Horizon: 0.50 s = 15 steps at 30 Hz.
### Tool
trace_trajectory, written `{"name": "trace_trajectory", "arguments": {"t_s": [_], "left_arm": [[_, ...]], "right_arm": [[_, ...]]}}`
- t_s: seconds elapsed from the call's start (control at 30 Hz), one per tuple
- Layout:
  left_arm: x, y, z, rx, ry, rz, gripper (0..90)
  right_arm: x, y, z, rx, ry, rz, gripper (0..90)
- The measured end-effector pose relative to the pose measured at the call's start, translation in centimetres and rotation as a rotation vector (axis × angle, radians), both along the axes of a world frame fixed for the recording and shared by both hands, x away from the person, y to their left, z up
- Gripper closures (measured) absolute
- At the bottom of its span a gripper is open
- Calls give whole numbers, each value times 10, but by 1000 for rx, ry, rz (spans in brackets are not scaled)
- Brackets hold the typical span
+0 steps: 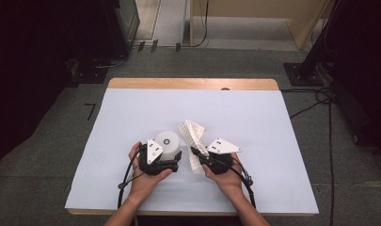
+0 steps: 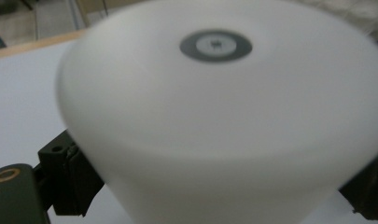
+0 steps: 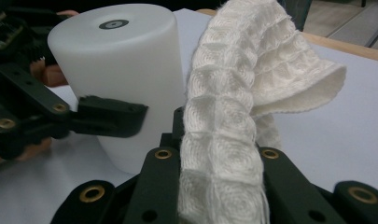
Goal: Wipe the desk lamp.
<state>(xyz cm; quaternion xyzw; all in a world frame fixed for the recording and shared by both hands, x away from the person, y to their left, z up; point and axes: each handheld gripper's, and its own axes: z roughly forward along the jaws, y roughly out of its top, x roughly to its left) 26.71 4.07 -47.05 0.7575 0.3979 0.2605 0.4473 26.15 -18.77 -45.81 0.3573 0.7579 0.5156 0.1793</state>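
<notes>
My L gripper (image 1: 171,157) clamps white cylinder (image 1: 169,143) near mid-table, pads on sidewall. Smooth, stiff, prob light, may slip; I'd grip low. R gripper (image 1: 200,155) pinched on waffle cloth (image 1: 193,134), soft, floppy; I'd hold by edge.

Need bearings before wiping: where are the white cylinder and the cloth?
white cylinder (image 3: 116,70), right gripper view, on its curved side.
cloth (image 3: 224,135), right gripper view, on the strip above the fingers.
</notes>
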Motion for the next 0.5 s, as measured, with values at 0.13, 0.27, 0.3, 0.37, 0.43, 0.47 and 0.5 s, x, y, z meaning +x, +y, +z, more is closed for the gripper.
{"name": "trace_trajectory", "arguments": {"t_s": [0.13,0.27,0.3,0.37,0.43,0.47,0.5], "left_arm": [[-1,1,1,-12,6,22,83],[-2,7,3,-34,-20,-17,86],[-2,9,5,-56,-32,-35,86],[-2,15,12,-110,-39,-90,86],[-1,20,16,-156,-33,-142,87],[0,23,18,-188,-19,-172,86],[1,25,19,-222,-3,-208,86]], "right_arm": [[0,1,-1,-5,1,5,788],[0,1,-2,-3,4,4,787],[0,2,-2,-4,3,7,788],[0,2,-1,-2,2,9,788],[-2,3,0,8,4,19,789],[-2,4,1,13,5,26,790],[-3,6,2,16,1,30,790]]}}
